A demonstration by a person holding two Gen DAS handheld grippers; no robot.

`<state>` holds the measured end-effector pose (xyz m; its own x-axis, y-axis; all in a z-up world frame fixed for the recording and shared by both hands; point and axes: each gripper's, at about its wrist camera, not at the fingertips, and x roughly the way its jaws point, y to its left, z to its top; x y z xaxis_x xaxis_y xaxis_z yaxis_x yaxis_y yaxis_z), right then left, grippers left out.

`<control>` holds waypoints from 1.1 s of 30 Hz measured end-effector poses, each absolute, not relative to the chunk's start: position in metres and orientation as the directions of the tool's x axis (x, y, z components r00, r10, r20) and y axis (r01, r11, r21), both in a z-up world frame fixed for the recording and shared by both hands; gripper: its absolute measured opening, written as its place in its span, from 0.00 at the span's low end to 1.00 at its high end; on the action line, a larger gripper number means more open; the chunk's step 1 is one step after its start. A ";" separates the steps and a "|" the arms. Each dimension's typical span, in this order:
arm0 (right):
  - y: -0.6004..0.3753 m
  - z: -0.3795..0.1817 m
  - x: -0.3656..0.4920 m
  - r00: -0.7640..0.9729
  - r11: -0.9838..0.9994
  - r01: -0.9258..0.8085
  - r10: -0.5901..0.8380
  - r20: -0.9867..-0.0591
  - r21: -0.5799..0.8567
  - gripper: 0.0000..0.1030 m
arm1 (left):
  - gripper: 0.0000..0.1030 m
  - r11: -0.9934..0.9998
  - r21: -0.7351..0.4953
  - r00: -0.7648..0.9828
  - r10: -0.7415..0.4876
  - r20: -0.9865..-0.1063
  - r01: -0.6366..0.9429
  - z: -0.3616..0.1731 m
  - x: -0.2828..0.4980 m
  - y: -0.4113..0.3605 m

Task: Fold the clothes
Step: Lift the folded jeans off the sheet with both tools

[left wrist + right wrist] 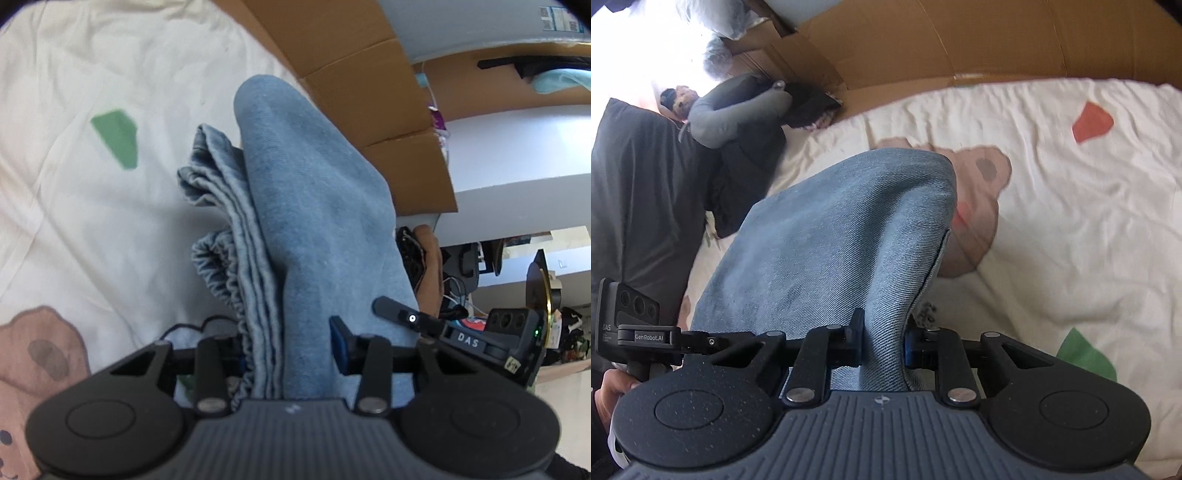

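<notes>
A pair of light blue jeans (314, 184) hangs folded over above a cream bedsheet (92, 206). Its elastic waistband (225, 280) and stacked edges bunch on the left of the fold. My left gripper (290, 354) is shut on the thick layered edge of the jeans. At the right of the left wrist view, the other gripper's housing (509, 332) sits close beside the same cloth. In the right wrist view the jeans (831, 240) drape forward from my right gripper (883, 341), which is shut on a narrow pinch of denim. The lower part of the garment is hidden behind the fold.
The sheet (1071, 221) carries a pink bear print (979, 206) and red and green patches. Brown cardboard boxes (369, 92) line its far side. A pile of dark and grey clothes (731, 129) lies at the left. A hand (609, 391) holds the left gripper's handle.
</notes>
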<state>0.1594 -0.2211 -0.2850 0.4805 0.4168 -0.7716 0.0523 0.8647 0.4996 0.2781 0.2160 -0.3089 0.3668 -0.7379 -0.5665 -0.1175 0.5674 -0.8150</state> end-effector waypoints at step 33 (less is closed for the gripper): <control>-0.262 -0.004 0.128 0.602 0.874 -0.056 0.415 -0.682 0.483 0.19 | 0.40 0.650 -0.749 0.347 -0.737 -0.580 0.129 -0.025 0.309 0.170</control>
<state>0.1283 -0.2618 -0.0042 0.6024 0.4152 -0.6817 -0.0563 0.8740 0.4826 0.3089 0.1697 -0.0255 0.3469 -0.7371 -0.5800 0.1292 0.6500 -0.7488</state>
